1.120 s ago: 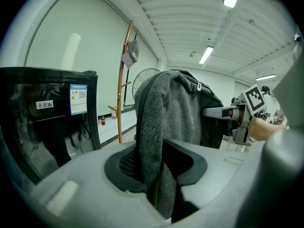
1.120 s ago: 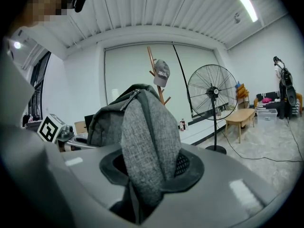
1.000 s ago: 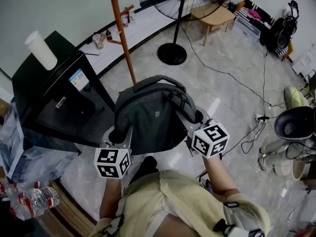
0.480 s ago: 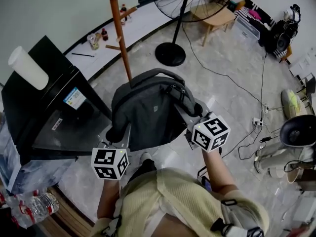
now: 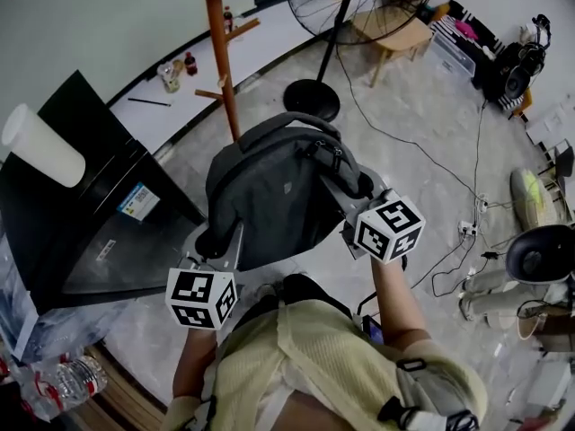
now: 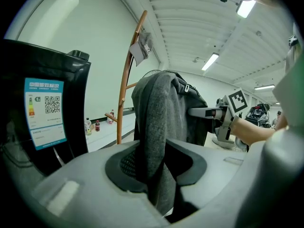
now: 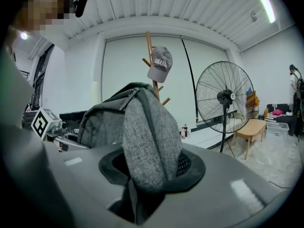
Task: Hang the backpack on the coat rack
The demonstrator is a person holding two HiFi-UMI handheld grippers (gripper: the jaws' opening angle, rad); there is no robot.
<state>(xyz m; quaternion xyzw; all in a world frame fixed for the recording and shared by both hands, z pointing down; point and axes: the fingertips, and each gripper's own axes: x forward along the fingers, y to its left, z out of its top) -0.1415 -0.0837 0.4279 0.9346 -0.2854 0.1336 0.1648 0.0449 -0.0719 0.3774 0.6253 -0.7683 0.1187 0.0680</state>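
A grey backpack (image 5: 277, 196) hangs in the air between both grippers. My left gripper (image 5: 218, 238) is shut on its left shoulder strap (image 6: 154, 137), which runs up between the jaws. My right gripper (image 5: 352, 196) is shut on the padded right strap (image 7: 148, 132). The wooden coat rack (image 5: 221, 57) stands just beyond the backpack, near the wall. In the right gripper view its pole (image 7: 151, 51) carries a grey cap (image 7: 159, 63) near the top. The backpack's top handle (image 5: 287, 126) faces the rack.
A black appliance (image 5: 81, 214) with a white roll (image 5: 40, 146) on top stands close on the left. A standing fan (image 5: 316, 97) and its cable lie right of the rack. A wooden stool (image 5: 386, 34) stands at the back; small bottles (image 5: 189, 64) sit on the low ledge.
Both grippers have carried the backpack forward, closer to the coat rack. The black appliance has slid back along the left of the view. Both grips on the straps are unchanged.
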